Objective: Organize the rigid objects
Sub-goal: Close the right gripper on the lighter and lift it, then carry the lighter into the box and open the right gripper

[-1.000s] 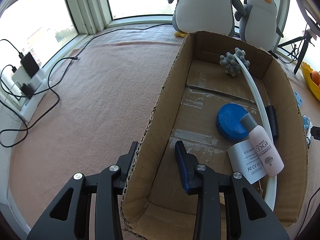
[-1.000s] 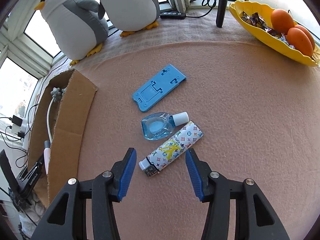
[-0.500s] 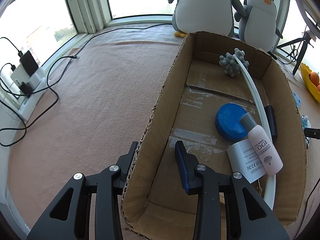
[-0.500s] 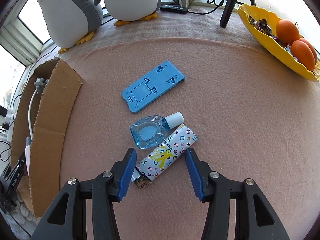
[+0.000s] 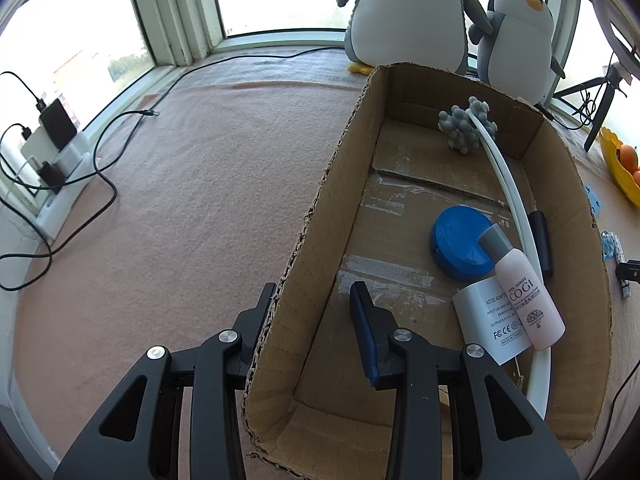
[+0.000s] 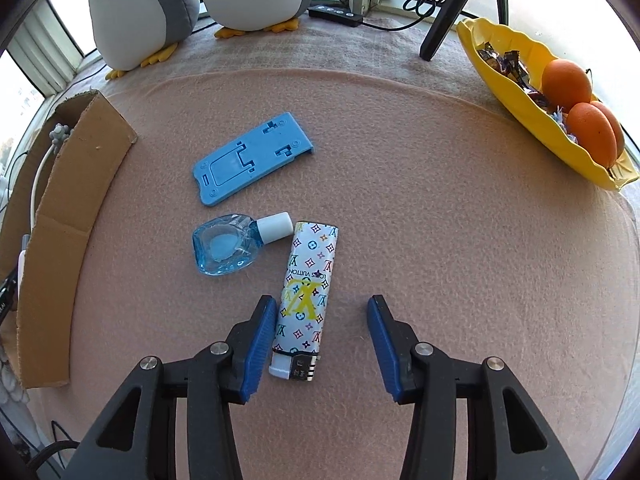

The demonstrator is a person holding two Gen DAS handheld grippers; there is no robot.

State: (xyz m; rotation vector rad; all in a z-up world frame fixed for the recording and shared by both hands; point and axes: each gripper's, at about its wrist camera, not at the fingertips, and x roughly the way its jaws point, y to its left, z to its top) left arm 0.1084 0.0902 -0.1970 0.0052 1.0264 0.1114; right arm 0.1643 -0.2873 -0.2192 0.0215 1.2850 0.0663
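Right gripper: the right gripper (image 6: 322, 334) is standing open over the pink felt worktop (image 6: 440, 240), its blue-padded jaws having just been closing a little, with the lower half of the lighter between them but not yet pinched.
Lighter: the white monogram-printed rectangular lighter (image 6: 306, 300) is lying flat near the worktop's middle, metal head towards the camera; its left side is sitting just beside the left pad, with a clear gap to the right pad.
Grip advice: I'd say the hand is needing to centre across the lighter so both pads meet the long flat sides together; closing now from off-centre is likely shoving it sideways.
Neighbours: the clear blue squat bottle with a white cap (image 6: 236, 250) is lying just beside the lighter's far end, cap nearly touching it; a slide could be nudging it. The flat blue plastic phone stand (image 6: 250, 158) is lying farther back, apart.
Left gripper: the left gripper (image 5: 312, 320) is clamped on the near left wall of the brown cardboard box (image 5: 320, 220), one jaw outside, one inside, steadying it.
Box: it is sitting at the worktop's left side and already holding a blue round lid (image 5: 460, 246), a pink bottle with a grey cap (image 5: 524, 296), a white adapter (image 5: 492, 326) and a white hoop (image 5: 508, 176).
Drop-off: probably the lighter is going in beside these.
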